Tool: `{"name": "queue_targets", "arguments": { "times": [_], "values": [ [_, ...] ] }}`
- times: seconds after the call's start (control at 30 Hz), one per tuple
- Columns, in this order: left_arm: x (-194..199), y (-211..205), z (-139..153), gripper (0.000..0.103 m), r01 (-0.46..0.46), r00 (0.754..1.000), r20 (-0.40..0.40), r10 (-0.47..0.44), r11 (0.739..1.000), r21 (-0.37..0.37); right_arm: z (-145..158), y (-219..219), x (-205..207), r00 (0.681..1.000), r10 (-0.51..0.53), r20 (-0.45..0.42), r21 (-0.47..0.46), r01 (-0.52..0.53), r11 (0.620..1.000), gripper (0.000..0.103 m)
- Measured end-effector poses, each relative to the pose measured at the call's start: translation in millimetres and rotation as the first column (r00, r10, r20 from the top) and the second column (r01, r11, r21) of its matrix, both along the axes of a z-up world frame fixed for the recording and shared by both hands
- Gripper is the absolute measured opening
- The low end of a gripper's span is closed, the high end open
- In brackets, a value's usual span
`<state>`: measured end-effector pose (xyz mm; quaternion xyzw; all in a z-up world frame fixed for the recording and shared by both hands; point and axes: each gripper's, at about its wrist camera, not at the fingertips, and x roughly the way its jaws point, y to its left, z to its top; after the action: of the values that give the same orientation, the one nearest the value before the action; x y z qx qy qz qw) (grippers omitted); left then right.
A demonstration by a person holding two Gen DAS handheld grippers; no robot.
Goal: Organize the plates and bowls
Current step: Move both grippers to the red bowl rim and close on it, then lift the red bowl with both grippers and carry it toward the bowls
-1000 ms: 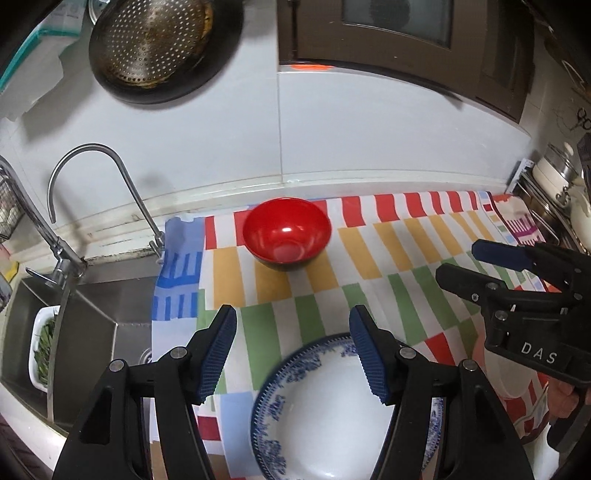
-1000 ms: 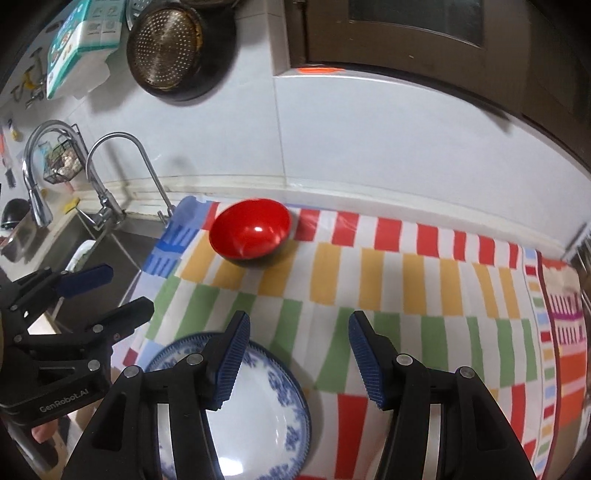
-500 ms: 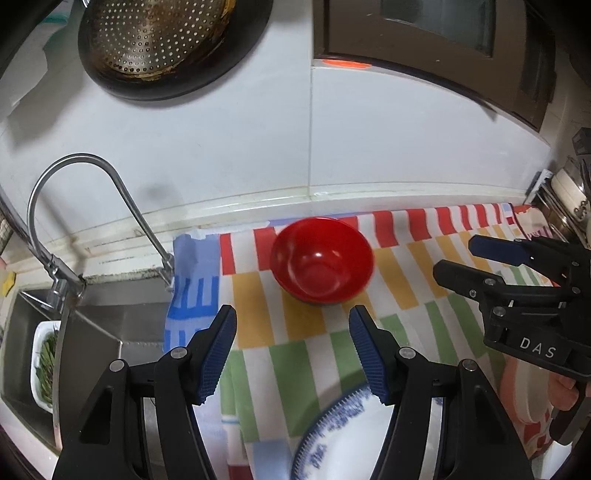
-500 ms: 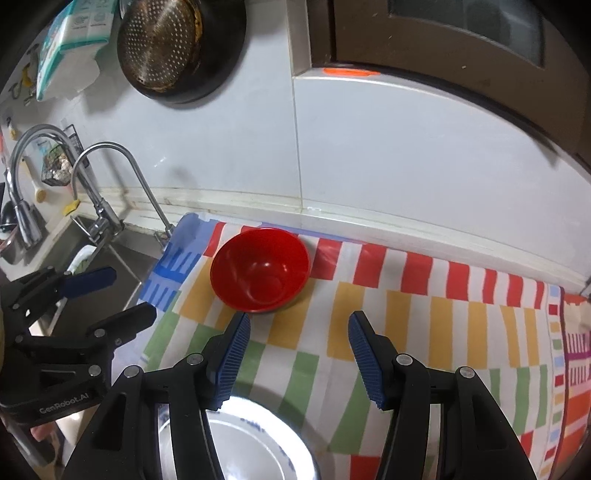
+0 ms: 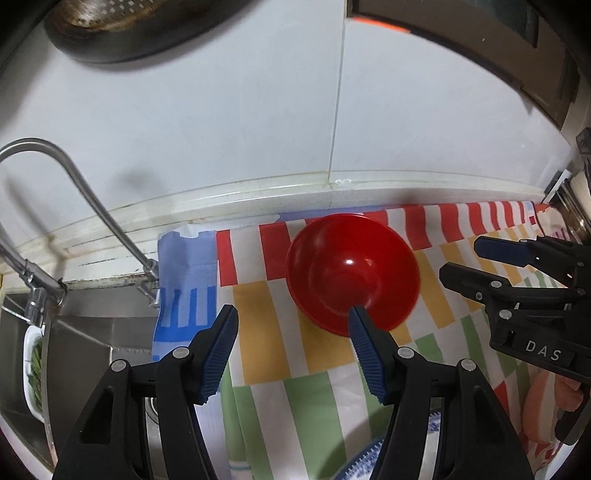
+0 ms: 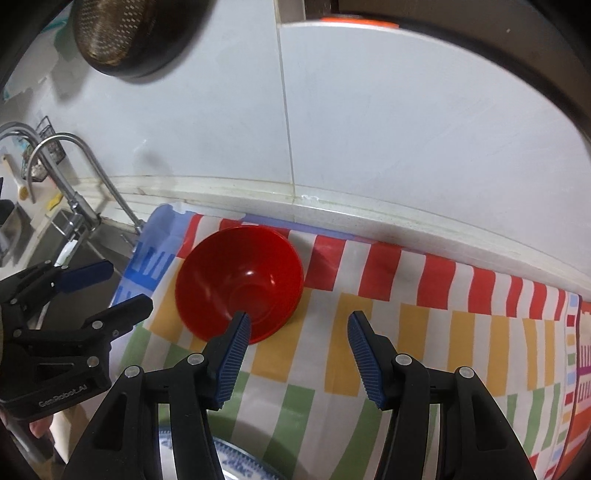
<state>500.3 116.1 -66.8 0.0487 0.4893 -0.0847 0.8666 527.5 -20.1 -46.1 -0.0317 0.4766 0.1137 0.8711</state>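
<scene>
Flanking red bowl [image 5: 352, 273], both grippers agape

Blue-patterned plate [image 6: 236, 466] mostly hidden beneath the right gripper [image 6: 295, 354], hanging strainer pan [image 5: 140, 26] cut off above, sink dish [image 5: 33, 373] contents unclear

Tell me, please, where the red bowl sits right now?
The red bowl sits on the striped cloth near the back wall, right of the faucet, ahead of both grippers.
</scene>
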Motion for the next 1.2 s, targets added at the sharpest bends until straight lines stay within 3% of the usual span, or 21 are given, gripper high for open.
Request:
{"name": "queue_targets", "arguments": {
  "times": [0.37, 0.63, 1.03, 1.2],
  "values": [
    [35, 3, -29, 0.056, 0.014, 0.999, -0.029, -0.015, 1.000, -0.007, -33, 2, 33, 0.995, -0.001, -0.097, 0.020, 0.003, 1.000, 0.055],
    [50, 3, -47, 0.046, 0.025, 0.997, -0.068, -0.028, 0.999, -0.039, -51, 3, 48, 0.988, -0.012, -0.156, 0.040, 0.018, 0.999, 0.043],
    [62, 1, -65, 0.019, 0.059, 0.989, -0.128, -0.072, 0.993, -0.103, -64, 6, 58, 0.978, 0.007, -0.207, 0.081, 0.009, 0.997, 0.026],
    [66, 1, -70, 0.017, 0.062, 0.986, -0.147, -0.083, 0.989, -0.138, -66, 7, 60, 0.976, 0.018, -0.216, 0.097, 0.003, 0.995, 0.020]
  ]
}}
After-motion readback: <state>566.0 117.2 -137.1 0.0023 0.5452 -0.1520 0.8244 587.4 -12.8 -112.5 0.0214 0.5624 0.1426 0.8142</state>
